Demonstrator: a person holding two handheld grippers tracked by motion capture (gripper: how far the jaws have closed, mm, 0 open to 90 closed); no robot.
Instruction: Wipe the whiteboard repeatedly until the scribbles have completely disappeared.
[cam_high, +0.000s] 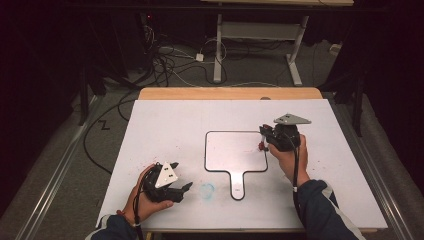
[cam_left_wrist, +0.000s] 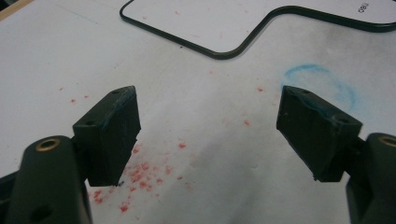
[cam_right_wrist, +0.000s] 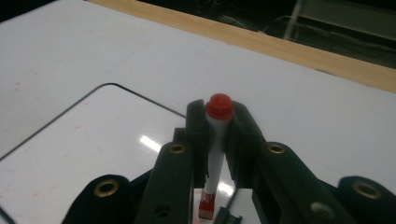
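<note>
White table (cam_high: 165, 125) lies broadly bare; left gripper (cam_high: 181, 189) gapes near its front edge, right gripper (cam_high: 264, 140) clamps a red-capped marker (cam_right_wrist: 216, 140) over the whiteboard's (cam_high: 232, 150) rim.

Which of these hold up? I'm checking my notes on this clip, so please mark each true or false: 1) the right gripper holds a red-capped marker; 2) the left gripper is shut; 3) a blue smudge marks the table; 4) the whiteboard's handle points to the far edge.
1) True: the right gripper is clamped on the red-capped marker.
2) False: the left gripper is open, holding nothing.
3) True: a blue smudge lies near the whiteboard.
4) False: the handle points toward the person.
</note>
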